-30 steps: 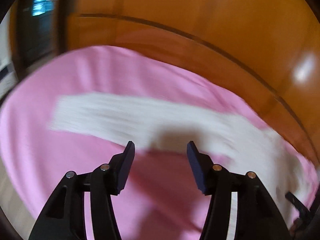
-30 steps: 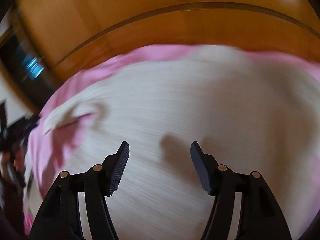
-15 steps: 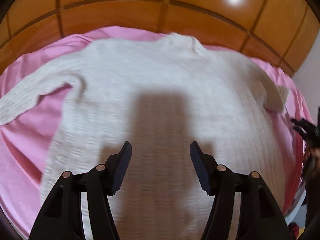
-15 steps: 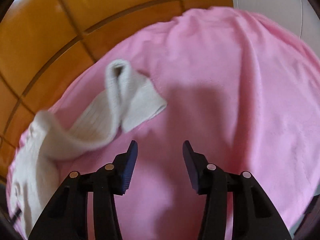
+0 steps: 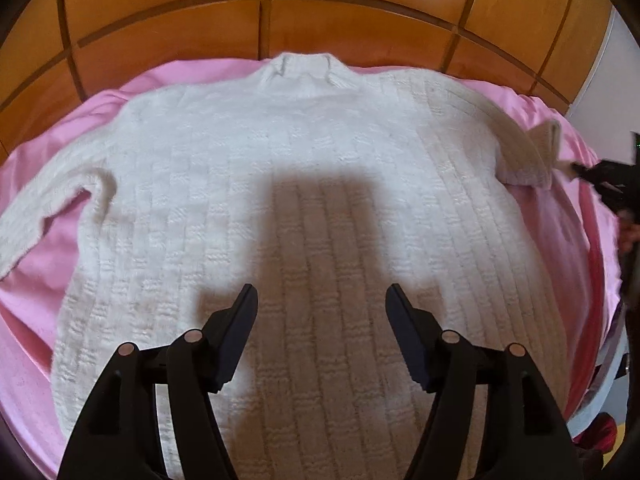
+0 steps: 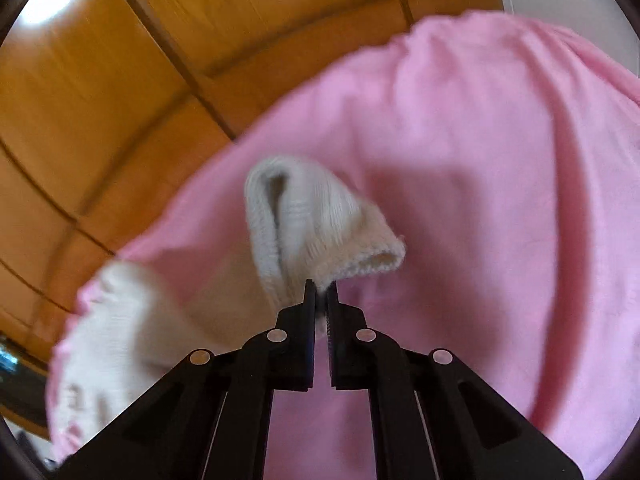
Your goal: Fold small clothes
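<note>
Your cream sweater (image 5: 304, 184), chunky ribbed knit w/ fuzzy nap, lies flat on the smooth pink sheet (image 5: 36, 292), collar toward the glossy wood panels (image 5: 360, 24). L gripper (image 5: 322, 300) hovers over its body, jaws opening, nothing between. R gripper (image 6: 321, 288) pinches the sleeve cuff (image 6: 320, 220) (ribbed, tubular).

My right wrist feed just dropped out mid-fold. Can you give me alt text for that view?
The right gripper is shut on the cuff of the white knit sweater's sleeve, whose open end flares just past the fingertips. The sleeve trails away to the lower left over a pink sheet, with wooden panelling behind.
</note>
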`<state>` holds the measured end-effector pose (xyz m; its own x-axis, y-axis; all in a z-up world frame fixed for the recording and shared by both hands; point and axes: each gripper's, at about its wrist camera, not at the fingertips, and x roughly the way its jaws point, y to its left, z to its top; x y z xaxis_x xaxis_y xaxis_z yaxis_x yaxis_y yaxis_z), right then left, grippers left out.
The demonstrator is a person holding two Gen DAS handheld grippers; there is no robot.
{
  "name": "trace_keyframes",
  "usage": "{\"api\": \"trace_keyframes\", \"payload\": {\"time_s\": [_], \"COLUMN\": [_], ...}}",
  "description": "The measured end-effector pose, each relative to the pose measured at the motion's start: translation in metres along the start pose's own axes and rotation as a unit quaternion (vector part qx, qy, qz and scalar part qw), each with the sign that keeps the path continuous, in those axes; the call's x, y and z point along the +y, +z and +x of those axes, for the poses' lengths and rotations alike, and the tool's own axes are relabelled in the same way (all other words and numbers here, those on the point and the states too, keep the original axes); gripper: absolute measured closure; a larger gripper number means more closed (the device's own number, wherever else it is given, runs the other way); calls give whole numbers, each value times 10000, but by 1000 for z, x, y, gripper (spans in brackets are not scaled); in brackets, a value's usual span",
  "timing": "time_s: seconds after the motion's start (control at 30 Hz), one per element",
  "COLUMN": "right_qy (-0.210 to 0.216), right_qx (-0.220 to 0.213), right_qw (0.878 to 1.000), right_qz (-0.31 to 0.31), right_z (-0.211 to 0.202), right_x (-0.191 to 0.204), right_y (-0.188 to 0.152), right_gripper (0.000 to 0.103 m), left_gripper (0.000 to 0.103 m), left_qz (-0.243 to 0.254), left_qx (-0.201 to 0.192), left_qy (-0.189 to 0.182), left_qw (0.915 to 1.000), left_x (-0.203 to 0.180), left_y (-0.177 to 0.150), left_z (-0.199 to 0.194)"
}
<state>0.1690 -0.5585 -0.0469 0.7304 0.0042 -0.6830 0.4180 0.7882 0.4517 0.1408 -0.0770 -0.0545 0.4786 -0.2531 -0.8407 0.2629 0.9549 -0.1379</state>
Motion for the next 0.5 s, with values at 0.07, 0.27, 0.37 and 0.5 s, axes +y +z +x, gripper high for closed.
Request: {"api": "trace_keyframes", "payload": {"time_s": [0.07,0.27,0.37,0.5], "right_qy": [364,877,747,491], "right_qx": [-374,-1321,-1712,-1931], "right_qw": [9985,9853,9801,9785], "right_qz": [169,638,674,538], "right_z": [-48,-152,-182,-201], "right_x": [2,2,5,6], "right_y": [4,13,19,23], "right_gripper": [99,100,100,101], "left_gripper": [37,36,35,33], "left_qz": [-28,53,70,131], "left_qx": [27,-17,-44,-119], "left_qy": [-95,-285,-375,-435], "left_qw": [9999,9996,9993,9989], "left_x": [0,-5,-7,-9], "left_y": [-3,-4,-3,1], "left_z": [1,0,-2,-7]}}
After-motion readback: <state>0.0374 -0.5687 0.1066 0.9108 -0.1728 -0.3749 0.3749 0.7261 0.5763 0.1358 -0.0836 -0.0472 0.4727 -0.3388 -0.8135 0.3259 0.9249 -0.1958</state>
